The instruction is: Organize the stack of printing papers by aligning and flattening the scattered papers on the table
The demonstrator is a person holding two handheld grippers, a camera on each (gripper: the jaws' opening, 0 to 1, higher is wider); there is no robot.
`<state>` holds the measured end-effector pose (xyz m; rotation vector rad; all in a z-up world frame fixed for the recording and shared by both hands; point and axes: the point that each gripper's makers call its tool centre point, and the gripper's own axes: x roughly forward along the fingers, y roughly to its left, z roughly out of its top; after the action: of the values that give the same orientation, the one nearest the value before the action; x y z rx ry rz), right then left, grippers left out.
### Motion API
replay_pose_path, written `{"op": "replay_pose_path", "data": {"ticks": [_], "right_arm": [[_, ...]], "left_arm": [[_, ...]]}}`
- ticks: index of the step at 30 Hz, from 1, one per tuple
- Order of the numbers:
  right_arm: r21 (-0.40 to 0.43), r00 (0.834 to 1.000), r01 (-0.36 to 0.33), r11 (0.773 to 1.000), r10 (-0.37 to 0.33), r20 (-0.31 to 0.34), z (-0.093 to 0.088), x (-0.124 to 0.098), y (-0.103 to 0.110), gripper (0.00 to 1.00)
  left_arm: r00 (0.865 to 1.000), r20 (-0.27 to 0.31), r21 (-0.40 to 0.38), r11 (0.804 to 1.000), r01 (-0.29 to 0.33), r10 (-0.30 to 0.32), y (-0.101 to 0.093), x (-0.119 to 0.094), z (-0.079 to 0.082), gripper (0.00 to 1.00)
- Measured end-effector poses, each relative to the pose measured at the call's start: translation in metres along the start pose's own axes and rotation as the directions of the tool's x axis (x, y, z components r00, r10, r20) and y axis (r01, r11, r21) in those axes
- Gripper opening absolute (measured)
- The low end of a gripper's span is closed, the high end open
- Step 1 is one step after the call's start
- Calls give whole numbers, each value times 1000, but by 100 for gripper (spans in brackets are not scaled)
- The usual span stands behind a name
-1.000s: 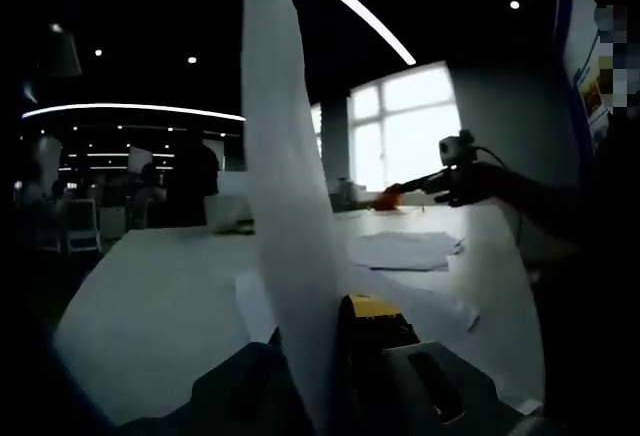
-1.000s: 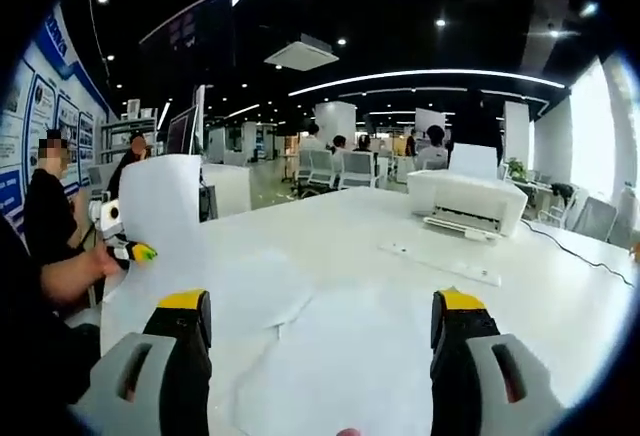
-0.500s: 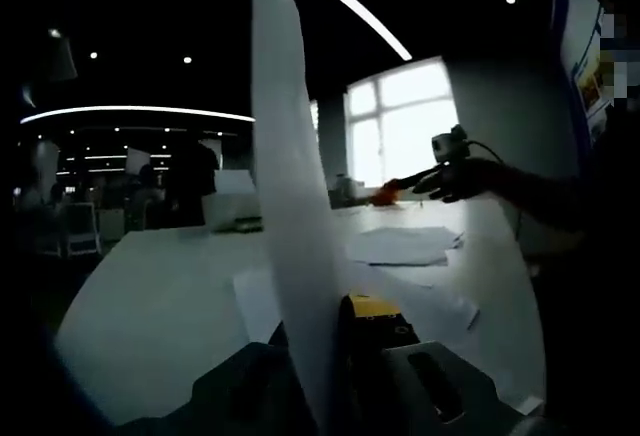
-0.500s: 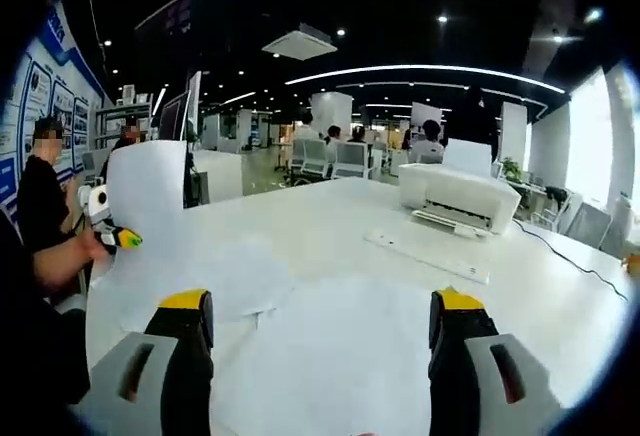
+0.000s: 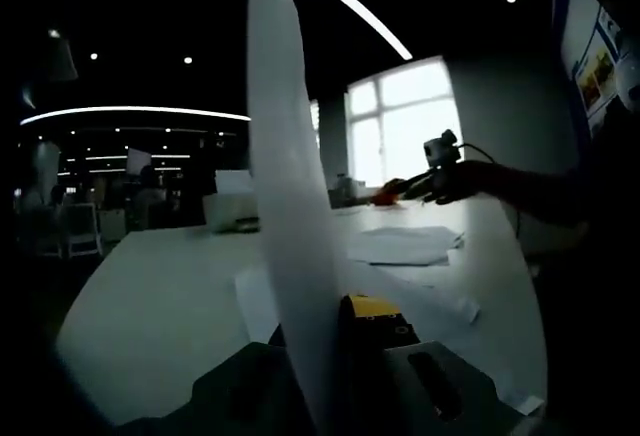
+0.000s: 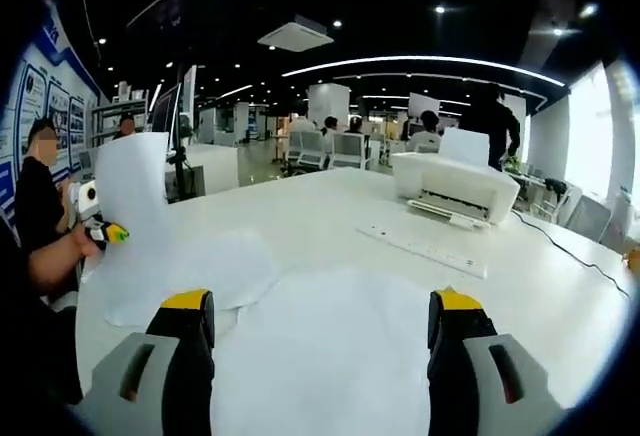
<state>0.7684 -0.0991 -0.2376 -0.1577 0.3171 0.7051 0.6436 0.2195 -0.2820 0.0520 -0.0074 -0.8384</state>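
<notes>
A: Where are the papers at this moment?

B: Split between two places. In the left gripper view the left gripper [image 5: 335,356] has its jaws closed on one sheet [image 5: 290,206], which stands nearly upright off the table [image 5: 150,296] and curls toward the top. The right gripper view shows the same gripper [image 6: 108,232] at the left edge, with the lifted sheet [image 6: 135,181] rising above it.

A: And the others?

B: They lie flat. A loose pile [image 5: 400,246] sits farther along the table in the left gripper view, with one more sheet just beyond the jaws. In the right gripper view a large sheet [image 6: 320,356] lies directly under the right gripper [image 6: 320,341], and another sheet [image 6: 200,276] overlaps it on the left, edges not lined up.

A: What is the right gripper doing?

B: Its jaws stand wide apart, holding nothing, poised over the flat sheet. In the left gripper view it [image 5: 400,191] hangs above the far pile.

A: Why hold one sheet up like that?

B: My guess is that it is being carried clear of the table so it can be laid squarely on the pile, not dragged across it. The open gripper looks ready to press down or nudge edges.

A: Anything else on the table?

B: A white printer [image 6: 455,188] and a flat white keyboard [image 6: 425,251], both well apart from the papers.

A: How far along is it?

B: Early, I judge; the sheets still sit askew.
</notes>
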Motion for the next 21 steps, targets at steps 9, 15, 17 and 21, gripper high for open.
{"op": "replay_pose_path", "data": {"ticks": [9,15,17,21], "right_arm": [[-28,1000,12,1000,-13,-27,-2,10,-17,83],[-10,1000,7,1000,-7,-25,-5,19,-27,83],[-3,1000,2,1000,-2,-28,-7,23,-29,83],[8,999,-5,1000,5,-33,-11,29,-32,83]], "left_arm": [[1000,2,11,1000,-19,19,2,0,1,6],[999,-25,19,1000,-20,20,0,2,-3,6],[999,-29,22,1000,-19,19,0,2,-4,6],[999,-36,24,1000,-18,19,0,3,-5,6]]}}
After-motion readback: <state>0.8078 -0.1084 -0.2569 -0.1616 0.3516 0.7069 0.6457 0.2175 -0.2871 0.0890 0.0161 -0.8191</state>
